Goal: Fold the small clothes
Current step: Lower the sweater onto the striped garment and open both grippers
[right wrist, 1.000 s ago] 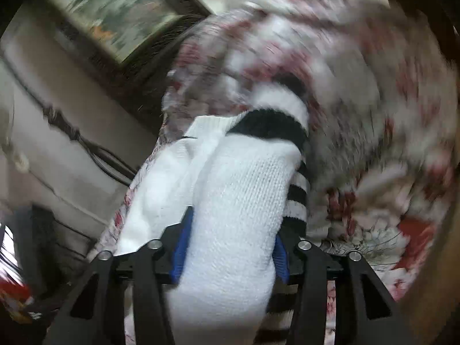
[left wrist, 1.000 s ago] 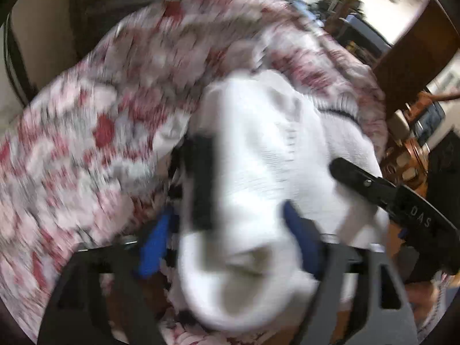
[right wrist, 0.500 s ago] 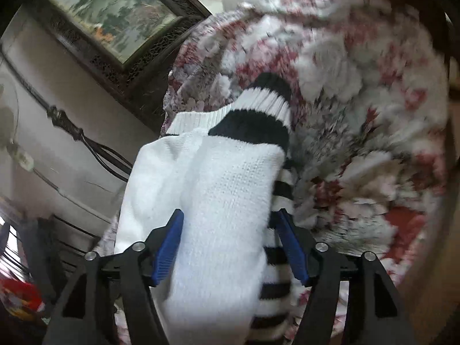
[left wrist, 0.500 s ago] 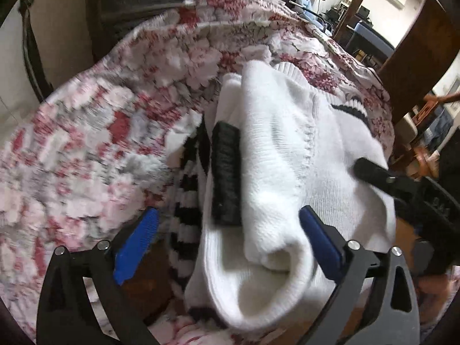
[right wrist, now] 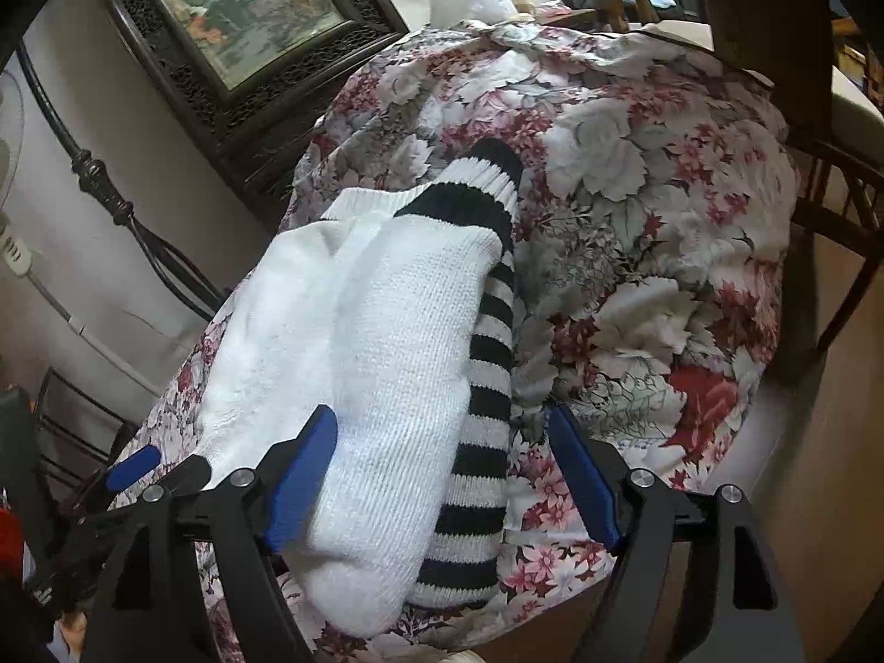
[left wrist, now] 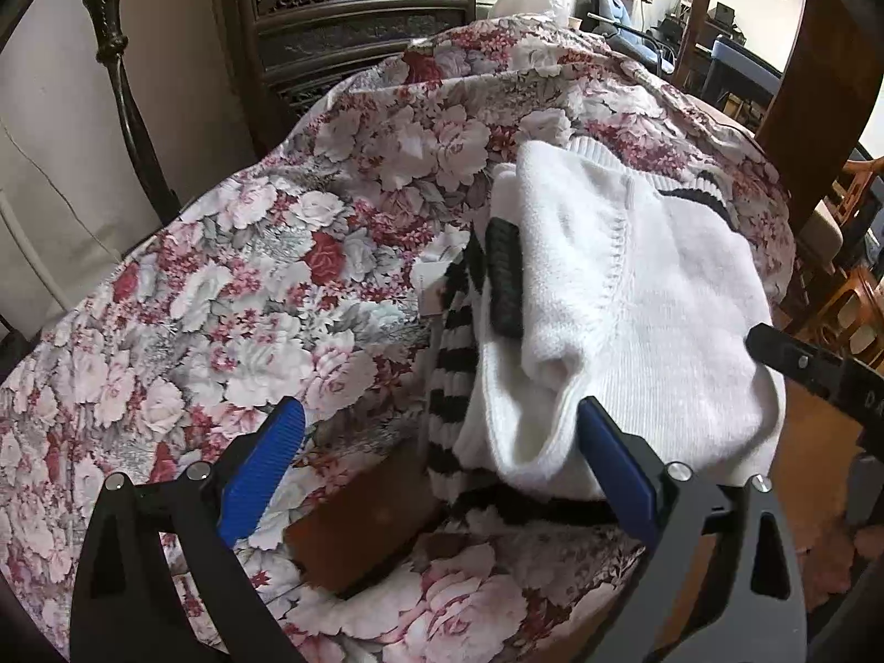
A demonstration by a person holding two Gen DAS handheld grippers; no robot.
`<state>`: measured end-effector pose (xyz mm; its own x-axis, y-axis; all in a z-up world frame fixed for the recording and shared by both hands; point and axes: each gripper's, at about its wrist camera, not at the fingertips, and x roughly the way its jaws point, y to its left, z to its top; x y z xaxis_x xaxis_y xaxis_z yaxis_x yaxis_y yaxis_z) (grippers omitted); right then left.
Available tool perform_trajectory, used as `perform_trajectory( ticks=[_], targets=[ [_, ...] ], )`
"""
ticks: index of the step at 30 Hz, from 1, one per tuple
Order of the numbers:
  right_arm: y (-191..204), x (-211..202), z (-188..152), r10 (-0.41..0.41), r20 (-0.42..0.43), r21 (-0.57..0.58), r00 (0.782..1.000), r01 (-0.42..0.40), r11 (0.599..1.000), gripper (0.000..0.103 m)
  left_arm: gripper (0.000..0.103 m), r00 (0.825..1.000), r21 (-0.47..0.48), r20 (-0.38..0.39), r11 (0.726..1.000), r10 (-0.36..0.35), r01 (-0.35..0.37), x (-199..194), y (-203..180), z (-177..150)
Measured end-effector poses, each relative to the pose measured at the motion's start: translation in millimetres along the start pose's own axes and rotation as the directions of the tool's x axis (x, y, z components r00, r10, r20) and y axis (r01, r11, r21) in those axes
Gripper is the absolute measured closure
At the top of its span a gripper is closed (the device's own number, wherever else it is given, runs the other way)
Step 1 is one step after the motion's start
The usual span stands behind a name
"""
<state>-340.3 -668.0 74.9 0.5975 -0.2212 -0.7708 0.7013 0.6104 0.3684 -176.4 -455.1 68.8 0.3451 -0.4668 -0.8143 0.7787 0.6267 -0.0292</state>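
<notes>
Item, left to right, as I read my two feeds. Left claw [left wrist: 436, 469]: a second ago its blue pads pinched the toe of the white sock [left wrist: 624, 320]; they now stand wide apart, the left pad over the floral cloth [left wrist: 248, 287], the right pad just beside or brushing the sock's folded end, holding nothing. Item, striped sock [left wrist: 450, 364]: black-and-white, lying under and alongside the white one, its edge showing on the left of the bundle. Item, white sock: doubled over, resting on the cloth-covered bench near its front edge, a dark ribbed patch visible at its left flank. Right claw [right wrist: 442, 469]: likewise released since a second ago, when it was closed on the white sock [right wrist: 387, 364]; its pads now sit wide, the left one touching or nearly touching the sock's side, the right one well apart over the floral cloth [right wrist: 635, 254], with the striped sock [right wrist: 486, 387] between. Assessment: both releases suggest the fold on this pair is set down and finished; I judge the next need is to back both claws off without dragging the bundle off the bench edge.
</notes>
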Motion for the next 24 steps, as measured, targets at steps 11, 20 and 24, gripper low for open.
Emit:
perform_trajectory(
  ticks=[11, 20, 24],
  targets=[
    [12.3, -36.6, -27.4, -0.009, 0.015, -0.006, 1.0, 0.01, 1.0, 0.021, 0.007, 0.998, -0.008, 0.053, 1.0, 0.029, -0.029, -42.2, 3.4, -0.4],
    [28.1, -78.0, -44.7, -0.045, 0.074, -0.025, 0.996, 0.047, 0.999, 0.014, 0.005, 0.996, 0.028, 0.079, 0.999, 0.037, -0.039, -68.8, -7.3, -5.2],
    [28.9, -97.0, -50.4, -0.039, 0.112, -0.009, 0.993, 0.04, 0.999, 0.011, 0.005, 0.997, 0.02, 0.082, 1.0, 0.005, -0.007, -78.7, -10.5, -3.2]
  ],
)
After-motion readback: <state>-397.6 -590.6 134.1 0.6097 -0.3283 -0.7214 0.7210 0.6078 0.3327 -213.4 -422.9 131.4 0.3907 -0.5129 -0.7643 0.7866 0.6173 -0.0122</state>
